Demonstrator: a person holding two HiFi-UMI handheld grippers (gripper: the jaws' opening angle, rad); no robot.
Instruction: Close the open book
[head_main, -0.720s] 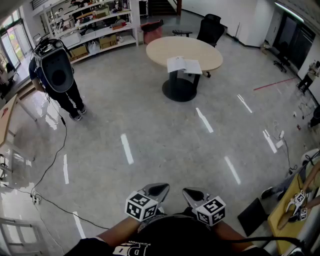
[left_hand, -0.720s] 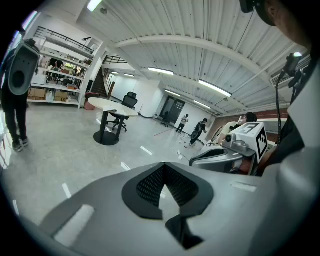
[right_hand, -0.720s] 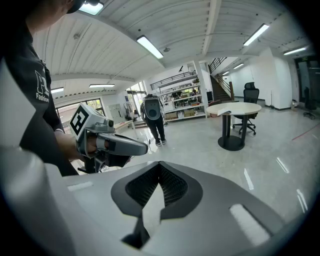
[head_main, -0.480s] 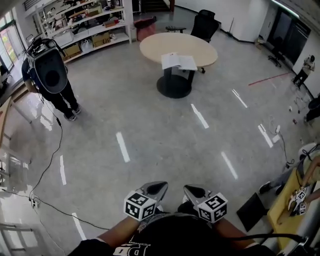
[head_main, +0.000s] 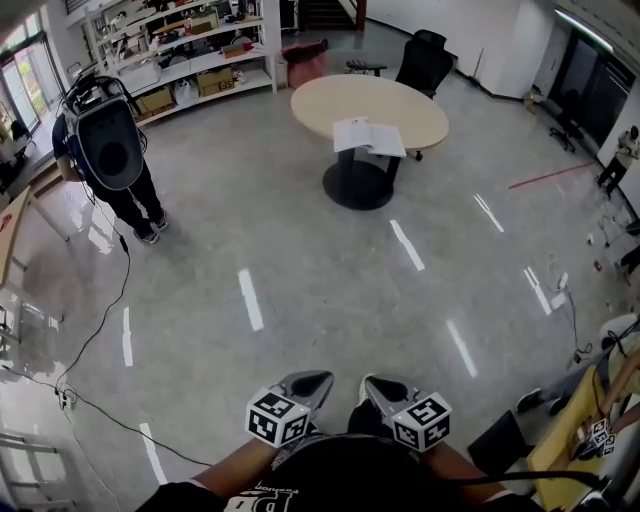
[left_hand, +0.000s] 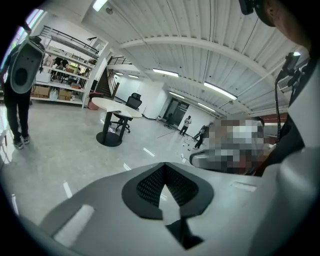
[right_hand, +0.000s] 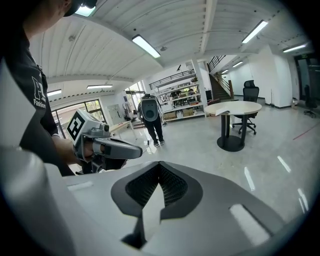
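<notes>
Both ribbed jaws pressed together, left gripper (head_main: 312, 384), right gripper (head_main: 374, 388), open book (head_main: 368, 136), round tan table (head_main: 405, 100)

The left tool (left_hand: 164, 172) fills the lower half of the view, its grey jaws pressed together, black ribbed pads meeting with nothing between them. Far beyond it, a round pale tabletop (left_hand: 112, 104) stands on a dark pedestal on a glossy grey floor (left_hand: 65, 150). A black office chair (left_hand: 134, 101) sits just behind the tabletop. Left of the tabletop, shelves (left_hand: 57, 82) line the far wall, and a person (left_hand: 19, 85) in dark clothes stands at the frame's left edge. Strip lights (left_hand: 165, 73) run across the ceiling above the tabletop.
</notes>
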